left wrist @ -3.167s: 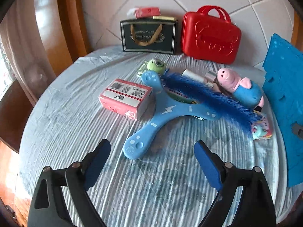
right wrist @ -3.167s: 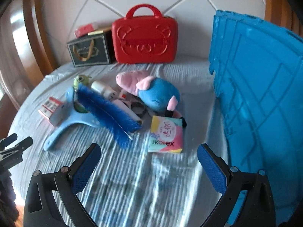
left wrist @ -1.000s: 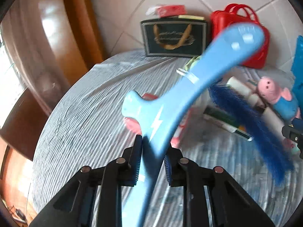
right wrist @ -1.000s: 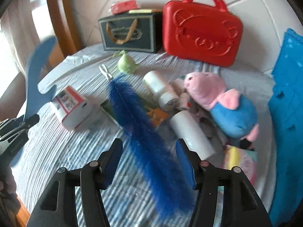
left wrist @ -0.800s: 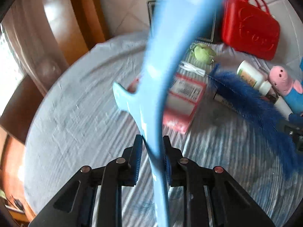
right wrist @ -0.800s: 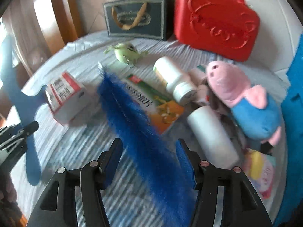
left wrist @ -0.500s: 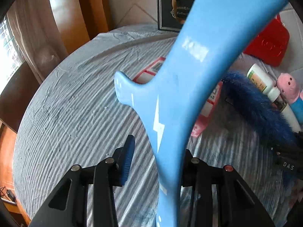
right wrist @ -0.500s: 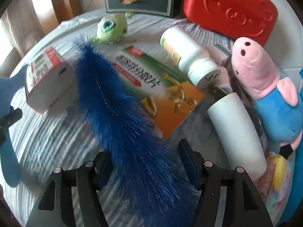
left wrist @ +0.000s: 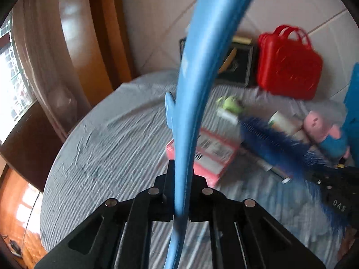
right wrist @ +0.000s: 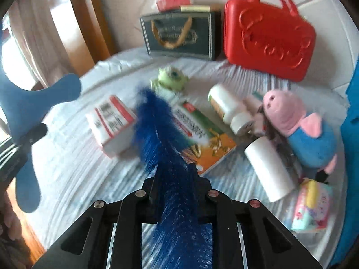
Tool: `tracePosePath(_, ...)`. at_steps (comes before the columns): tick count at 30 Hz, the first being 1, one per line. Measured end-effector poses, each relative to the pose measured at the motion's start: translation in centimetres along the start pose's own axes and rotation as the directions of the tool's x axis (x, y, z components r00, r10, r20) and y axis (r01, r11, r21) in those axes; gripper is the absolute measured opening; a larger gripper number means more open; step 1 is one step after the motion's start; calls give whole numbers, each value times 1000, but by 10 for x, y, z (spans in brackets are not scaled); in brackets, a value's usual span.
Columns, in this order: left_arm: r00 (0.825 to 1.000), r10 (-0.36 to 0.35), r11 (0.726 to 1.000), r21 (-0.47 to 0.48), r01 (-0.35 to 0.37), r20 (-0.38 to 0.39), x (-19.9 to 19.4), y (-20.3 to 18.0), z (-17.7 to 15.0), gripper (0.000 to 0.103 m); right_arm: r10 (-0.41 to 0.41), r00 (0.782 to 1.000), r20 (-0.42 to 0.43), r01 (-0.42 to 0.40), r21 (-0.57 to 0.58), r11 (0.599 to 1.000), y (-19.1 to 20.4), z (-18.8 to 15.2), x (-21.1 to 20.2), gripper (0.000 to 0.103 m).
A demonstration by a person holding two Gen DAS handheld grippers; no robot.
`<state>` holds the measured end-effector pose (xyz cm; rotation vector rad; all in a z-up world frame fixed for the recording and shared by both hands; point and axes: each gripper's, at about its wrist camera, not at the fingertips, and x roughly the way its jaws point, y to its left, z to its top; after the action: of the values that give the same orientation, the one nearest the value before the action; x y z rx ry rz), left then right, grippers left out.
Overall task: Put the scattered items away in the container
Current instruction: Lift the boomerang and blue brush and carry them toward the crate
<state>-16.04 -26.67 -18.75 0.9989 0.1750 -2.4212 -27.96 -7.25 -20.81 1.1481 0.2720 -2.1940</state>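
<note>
Boomerang point(left wrist: 202, 71) in L gripper point(left wrist: 180, 192), brush point(right wrist: 161, 130) in R gripper point(right wrist: 176, 187).

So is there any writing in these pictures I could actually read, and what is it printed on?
"DAS": white letters on the right tool's black body, seen from the left camera.
Red and white box: barcode and print, too blurred.
Green and orange packet: blurred characters, unreadable.
Dark gift bag: gold lettering, unreadable.
Pastel pack: too blurred.

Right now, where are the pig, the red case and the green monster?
pig point(right wrist: 289, 109), right wrist view, on its pink head.
red case point(right wrist: 269, 38), right wrist view, on its front face.
green monster point(right wrist: 170, 78), right wrist view, on its body.
</note>
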Motion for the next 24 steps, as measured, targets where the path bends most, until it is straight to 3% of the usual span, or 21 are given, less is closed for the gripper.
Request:
tracePosePath(4,999,-36,999,19,35,35,-27,-20,7,8,-14,997,76,14,2,1000,-2,6,-41,9)
tracePosePath(7,998,-64,998,20,63,29,-44,-33,6,8,-13,999,49,13,-1,1000,-10,4,-56,9)
tracePosePath(9,998,-68,998,15,68,15,-49,-37,1,8,-3,1000,28,3,-4,1000,-17,-4,-59,12)
tracePosePath(11,998,-65,998,3,65,-7,-48,-38,-7,8,-3,1000,-6,3,-44,999,-17,-16,-55,23)
tracePosePath(18,997,-1,998,-59,-4,-77,-15,-35,-40,8,26,993,-111,-39,-115,993,-17,-41,7,39)
tracePosePath(24,996,34,997,-72,-40,-85,22,-40,-61,8,15,994,-109,-35,-182,983,-4,-45,67,45)
